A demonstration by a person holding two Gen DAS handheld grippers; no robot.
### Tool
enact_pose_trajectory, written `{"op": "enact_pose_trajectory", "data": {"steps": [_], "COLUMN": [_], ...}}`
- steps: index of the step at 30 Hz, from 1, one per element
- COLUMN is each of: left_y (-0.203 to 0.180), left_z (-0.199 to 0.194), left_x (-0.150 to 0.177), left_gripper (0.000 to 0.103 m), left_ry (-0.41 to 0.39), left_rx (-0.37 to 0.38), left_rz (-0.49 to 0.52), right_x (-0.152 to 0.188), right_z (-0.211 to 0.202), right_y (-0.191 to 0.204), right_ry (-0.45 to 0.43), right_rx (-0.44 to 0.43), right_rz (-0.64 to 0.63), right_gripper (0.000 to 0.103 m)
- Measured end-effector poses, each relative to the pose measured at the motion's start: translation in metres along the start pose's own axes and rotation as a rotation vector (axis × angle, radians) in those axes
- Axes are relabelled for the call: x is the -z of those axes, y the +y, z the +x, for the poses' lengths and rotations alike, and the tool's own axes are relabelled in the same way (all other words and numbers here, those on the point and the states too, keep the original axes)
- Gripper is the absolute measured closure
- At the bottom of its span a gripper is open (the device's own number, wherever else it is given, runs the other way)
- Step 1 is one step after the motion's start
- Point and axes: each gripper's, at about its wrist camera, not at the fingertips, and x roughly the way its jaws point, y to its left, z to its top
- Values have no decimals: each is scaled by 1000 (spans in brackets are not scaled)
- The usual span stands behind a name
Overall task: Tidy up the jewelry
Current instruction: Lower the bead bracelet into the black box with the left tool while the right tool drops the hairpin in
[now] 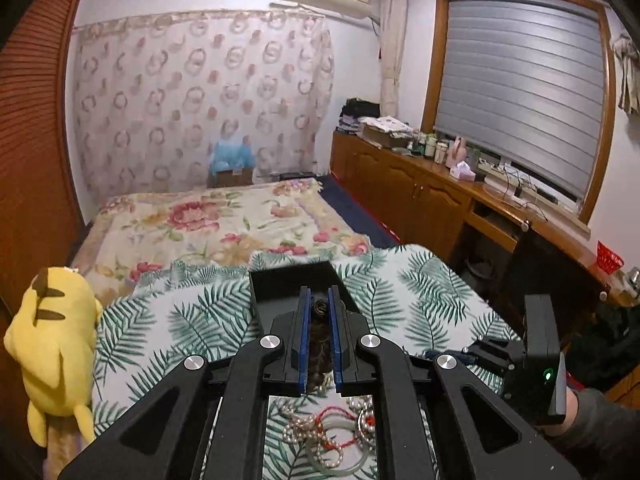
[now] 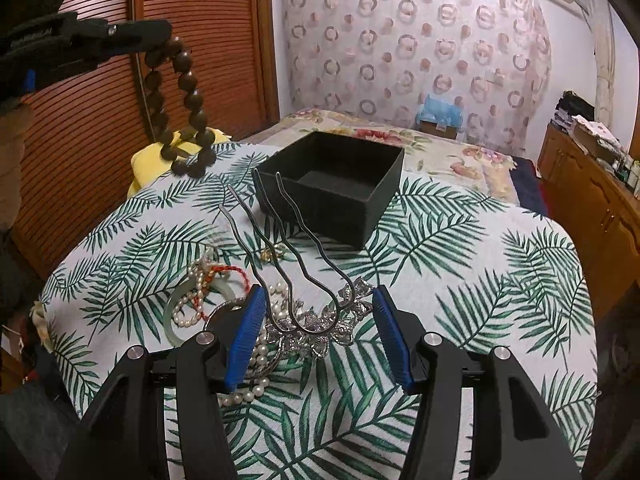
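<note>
Bedroom, leaf-print tablecloth (image 2: 460, 280): your left gripper (image 1: 319, 334) clenches dark wooden beads (image 2: 188, 92); right gripper (image 2: 318, 334), released, straddles a silver flowered hairpin (image 2: 316, 328) (loop could snag the black box (image 2: 332, 188)).

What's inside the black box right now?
The black box shows only its dark padded floor, with no jewelry visible. Its near inner corner is hidden by the front wall and the hairpin prongs.

The left black two-finger gripper with blue pads (image 1: 319, 300) is raised above the table, its fingers pinched together on a hanging string of dark brown wooden beads (image 2: 182, 108). The right black two-finger gripper with blue pads (image 2: 320, 312) sits low, fingers spread wide apart.
</note>
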Motion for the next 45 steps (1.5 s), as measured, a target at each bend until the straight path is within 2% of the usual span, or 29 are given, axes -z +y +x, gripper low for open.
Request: {"op": "enact_pose_trajectory", "data": {"steps": [8,15,25,37,45], "left_y": [0,15,37,45,44], "left_z": [2,25,57,90,113], "left_x": [-21,-29,-51,-54,-52], "left_gripper": [95,95,95,95,95], "left_ry": [-29,-26,-29,15,47], "left_rx": [-30,-39,-49,-22,11], "left_rz": [20,7,-9,-11,-11], "right_x": [-17,-53,-107,-106,-105], "right_z": [3,19,72,114,96], "right_y": [-3,-13,-22,-24,-43], "right_ry": [-14,-20,14,93,47], "right_rx": [10,18,6,-36,-40], "right_rz": [-22,-67,-123,-155,-115], "right_gripper": [45,45,45,44,44]}}
